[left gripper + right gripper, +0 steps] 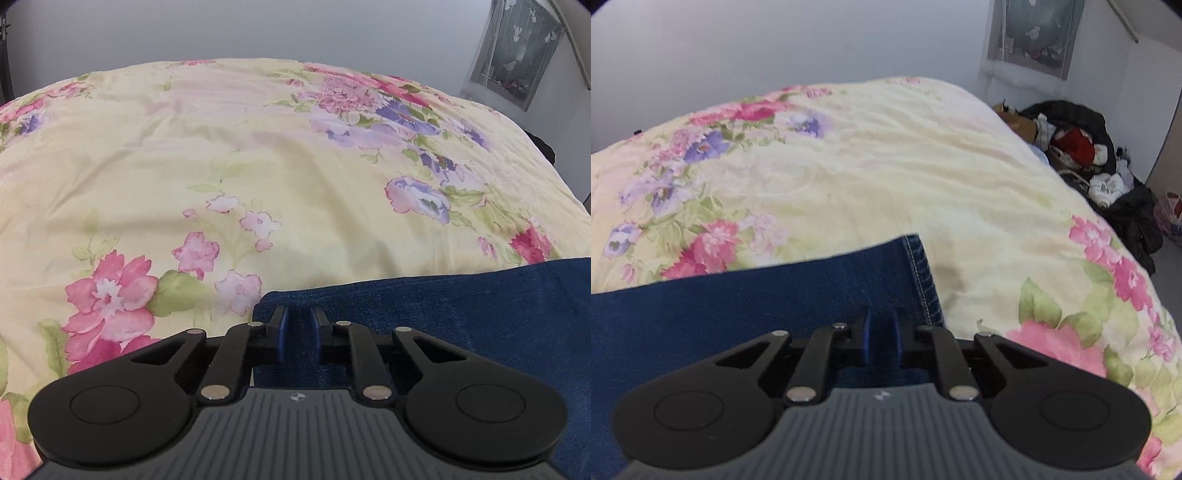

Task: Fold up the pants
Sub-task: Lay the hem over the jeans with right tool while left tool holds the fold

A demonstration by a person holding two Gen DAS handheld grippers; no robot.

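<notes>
Left wrist: left tool (300, 320) slightly parted over the near-left corner of the blue pants (461, 314), flat on the floral bedspread (258, 166).

Right wrist: right tool (882, 325) narrowly parted, grasp unclear, over pants (775, 302) near stitched hem (925, 280); clothes pile (1082, 155) beyond bedspread (923, 166).

left hand-held gripper (299, 317) — fingers slightly apart | right hand-held gripper (881, 320) — fingers slightly apart, level
</notes>
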